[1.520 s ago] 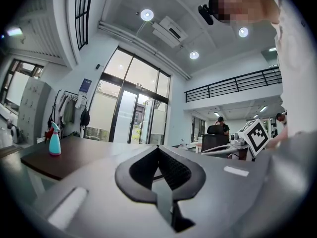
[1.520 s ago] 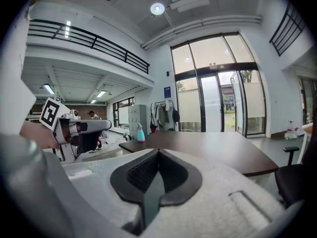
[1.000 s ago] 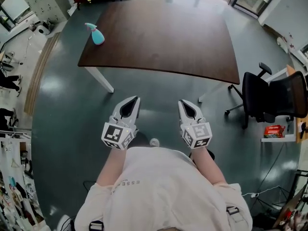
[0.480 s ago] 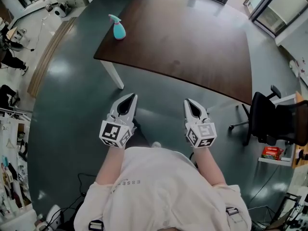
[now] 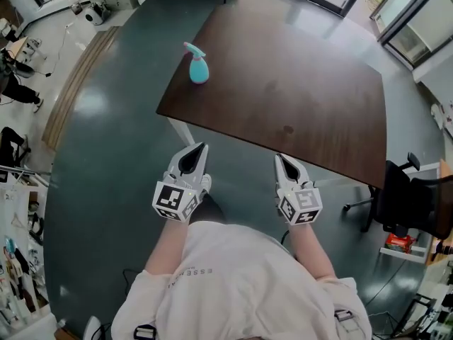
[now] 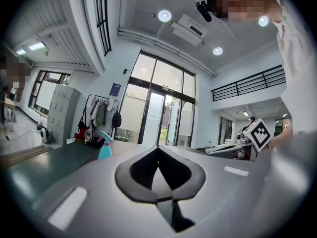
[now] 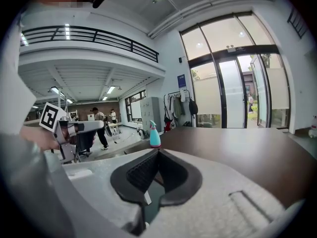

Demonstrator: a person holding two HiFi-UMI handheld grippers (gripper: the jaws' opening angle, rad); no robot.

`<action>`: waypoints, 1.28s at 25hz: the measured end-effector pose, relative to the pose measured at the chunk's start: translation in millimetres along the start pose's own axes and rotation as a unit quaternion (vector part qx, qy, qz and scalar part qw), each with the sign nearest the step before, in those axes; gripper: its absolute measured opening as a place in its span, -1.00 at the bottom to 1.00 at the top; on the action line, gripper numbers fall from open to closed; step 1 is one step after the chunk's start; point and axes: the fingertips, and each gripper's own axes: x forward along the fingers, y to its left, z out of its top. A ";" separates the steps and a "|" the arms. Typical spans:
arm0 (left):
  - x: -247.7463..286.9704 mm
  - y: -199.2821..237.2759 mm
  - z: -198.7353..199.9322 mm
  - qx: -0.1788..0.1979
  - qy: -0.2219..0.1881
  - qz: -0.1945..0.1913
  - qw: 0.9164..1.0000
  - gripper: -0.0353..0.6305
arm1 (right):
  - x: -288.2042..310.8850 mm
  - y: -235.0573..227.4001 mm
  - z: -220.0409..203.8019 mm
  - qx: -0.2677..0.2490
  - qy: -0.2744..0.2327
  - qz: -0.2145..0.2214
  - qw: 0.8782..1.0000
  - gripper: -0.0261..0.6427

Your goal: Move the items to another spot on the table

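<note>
Left gripper (image 5: 197, 149): held ahead of torso (image 5: 233, 275), jaws together, tips touching, nothing between.
Right gripper (image 5: 282, 160): level with left, apart from it, jaws together, empty.
Left forearm (image 5: 167, 241), right forearm (image 5: 312, 250): bare, extended forward.

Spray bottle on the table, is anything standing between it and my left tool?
Nothing visible does. The spray bottle stands alone near the table corner; only bare tabletop and floor separate it from the left tool.
</note>
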 end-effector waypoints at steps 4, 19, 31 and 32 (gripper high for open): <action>22.0 57.7 19.9 0.003 -0.003 -0.008 1.000 -0.86 | 61.2 11.5 28.9 -0.007 -0.004 -0.002 1.000 -0.95; 66.3 181.8 43.9 0.000 0.016 -0.015 1.000 -0.86 | 215.3 60.1 90.2 -0.029 -0.015 0.052 0.998 -0.95; 111.1 235.7 40.7 -0.019 0.032 0.053 0.998 -0.86 | 315.0 59.5 113.2 -0.034 0.003 0.162 0.986 -0.95; 116.9 239.8 41.5 -0.020 0.033 0.057 0.998 -0.86 | 324.1 60.6 114.4 -0.033 0.008 0.178 0.983 -0.95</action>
